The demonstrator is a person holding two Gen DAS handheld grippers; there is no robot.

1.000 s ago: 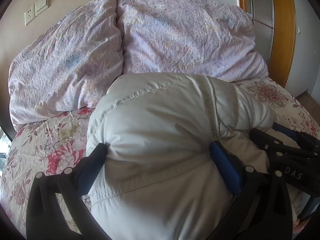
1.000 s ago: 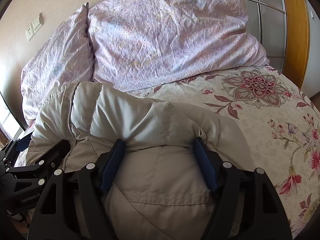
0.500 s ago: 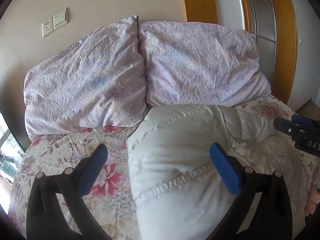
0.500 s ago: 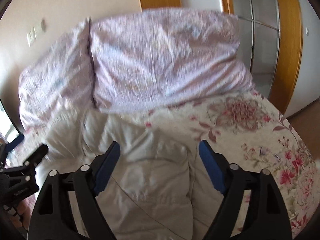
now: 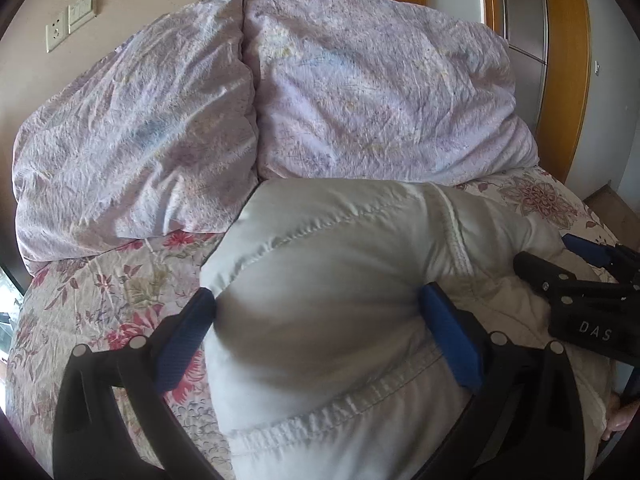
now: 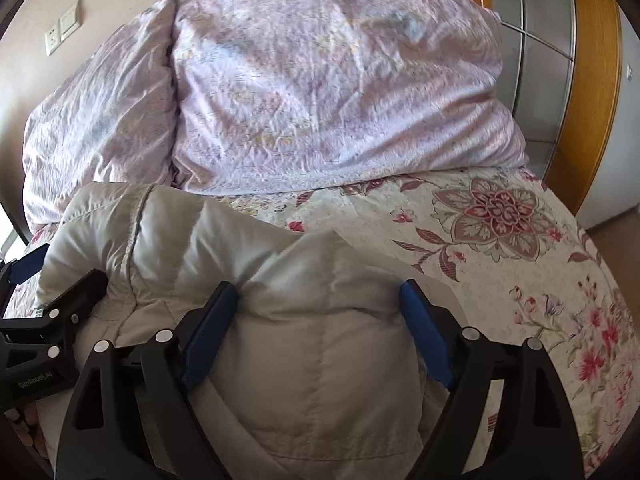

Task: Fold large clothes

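Note:
A puffy off-white down jacket [image 5: 340,280] lies bunched on the floral bedspread [image 5: 100,292], just below two pillows. My left gripper [image 5: 316,296] is down on its left part, jaws wide, with padding bulging up between the blue pads [image 5: 188,336]. In the right wrist view, my right gripper [image 6: 318,290] straddles the right part of the jacket [image 6: 320,360]. Its jaws are opening, the quilted bulk between them with no firm pinch. Each gripper shows at the edge of the other's view: the right gripper [image 5: 556,254] and the left gripper [image 6: 60,272].
Two lilac crumpled pillows [image 5: 132,140] [image 5: 380,92] lean on the wall behind the jacket. Wall sockets [image 5: 70,16] are at the upper left, and a wooden door frame [image 5: 564,60] stands at the right. Bare bedspread [image 6: 500,260] stretches to the right of the jacket.
Half a second ago both grippers were lifted back off the jacket; now they are down on it again. The right jaws stand wider than a second ago.

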